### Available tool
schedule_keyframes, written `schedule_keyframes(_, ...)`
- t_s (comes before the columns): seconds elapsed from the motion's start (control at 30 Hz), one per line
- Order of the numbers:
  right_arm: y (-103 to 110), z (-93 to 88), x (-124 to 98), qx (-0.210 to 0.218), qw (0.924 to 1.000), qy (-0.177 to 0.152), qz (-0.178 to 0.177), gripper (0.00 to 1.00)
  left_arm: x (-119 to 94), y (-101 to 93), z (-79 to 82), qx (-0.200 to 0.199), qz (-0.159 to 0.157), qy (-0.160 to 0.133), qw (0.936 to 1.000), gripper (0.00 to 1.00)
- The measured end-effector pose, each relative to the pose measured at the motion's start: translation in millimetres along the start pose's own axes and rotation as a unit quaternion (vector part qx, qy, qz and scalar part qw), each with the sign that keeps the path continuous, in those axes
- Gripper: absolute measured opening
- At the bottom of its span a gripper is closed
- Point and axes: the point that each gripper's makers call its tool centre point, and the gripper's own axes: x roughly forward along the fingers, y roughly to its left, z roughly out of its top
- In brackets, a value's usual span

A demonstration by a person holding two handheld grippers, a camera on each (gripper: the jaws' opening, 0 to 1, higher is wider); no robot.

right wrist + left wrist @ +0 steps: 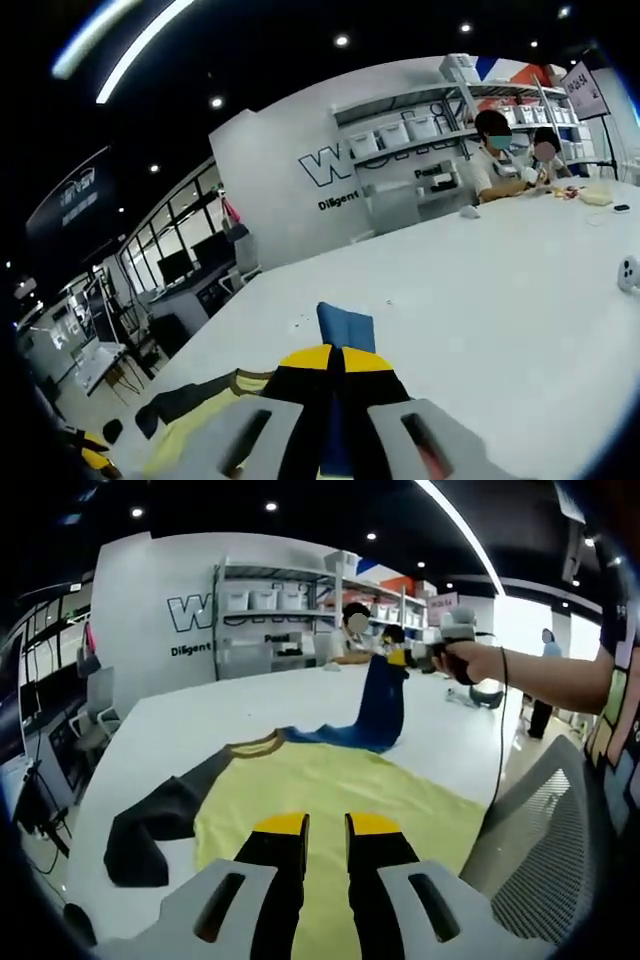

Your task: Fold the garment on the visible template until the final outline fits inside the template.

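Pinching the blue sleeve [383, 705] in the right tool [335, 352], jaws pressed tight on the cloth, and holding it high above the white desk [200, 715] in a person's hand [470, 660], so that the fabric is hanging down in a long strip to the shoulder. Hovering the left tool [327, 825] low over the yellow body of the garment [330, 780], jaws standing at a narrow gap and gripping nothing. Lying mostly flat on the desk, collar away from the left tool, with the dark sleeve [160, 825] spreading out to the other side and curling a little at its end.

Judging the step in hand as folding the blue sleeve in across the chest. Doing it well probably means:
- keeping the sleeve taut while carrying it over, so no twist is getting laid into the fold;
- bringing it down across the yellow panel rather than beside it, edge running straight from the shoulder;
- pressing the left tool on the body near the shoulder while lowering, stopping the whole garment from sliding toward the mesh chair [545, 850] at the desk's edge;
- letting go only once the cloth is resting flat.

Standing far behind on the shelves [440, 110], several white bins [400, 133] in rows; not managing to tell what is sitting inside them, being too small and pale.
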Motion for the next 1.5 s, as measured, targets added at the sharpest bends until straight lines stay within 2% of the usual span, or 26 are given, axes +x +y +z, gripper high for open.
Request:
schedule_keyframes(0.07,8.2,-1.0,1.6,0.002,1.0,0.0,0.008,0.0,-0.9,-0.3,1.7,0.002,0.0,-0.002,1.0,0.1)
schedule_keyframes(0.1,13.7,-2.2,2.8,0.002,0.9999,0.001,0.012,0.0,-2.4,3.0,5.5,0.021,0.01,-0.006,0.9997,0.1)
schedule_keyframes(0.13,18.5,-3.5,3.7,0.005,0.9999,0.002,0.016,0.0,-2.7,3.0,6.1,0.024,0.01,-0.007,0.9996,0.1)
schedule_keyframes(0.4,51.6,-10.8,10.0,0.023,0.9989,0.009,0.04,0.0,-4.8,6.3,4.2,0.013,0.008,-0.006,0.9999,0.1)
schedule_keyframes(0.47,61.4,-11.4,12.6,0.023,0.9985,0.008,0.049,0.0,-6.7,7.0,7.3,0.008,0.006,-0.019,0.9998,0.1)
schedule_keyframes(0.57,74.3,-11.9,17.1,0.028,0.9978,0.01,0.059,0.0,-7.8,8.2,6.5,0.005,0.006,-0.014,0.9999,0.11)
schedule_keyframes(1.1,138.4,-22.1,37.6,0.016,0.9936,0.018,0.11,0.0,-17.3,14.6,9.1,0.0,0.011,-0.02,0.9997,0.12)
schedule_keyframes(1.33,168.9,-33.0,48.2,0.014,0.9907,0.025,0.133,0.0,-20.8,16.1,9.9,-0.003,0.013,-0.022,0.9997,0.12)
schedule_keyframes(1.5,192.2,-52.3,59.4,0.013,0.9877,0.043,0.15,0.0,-27.4,22.1,9.3,-0.003,0.019,-0.023,0.9995,0.12)
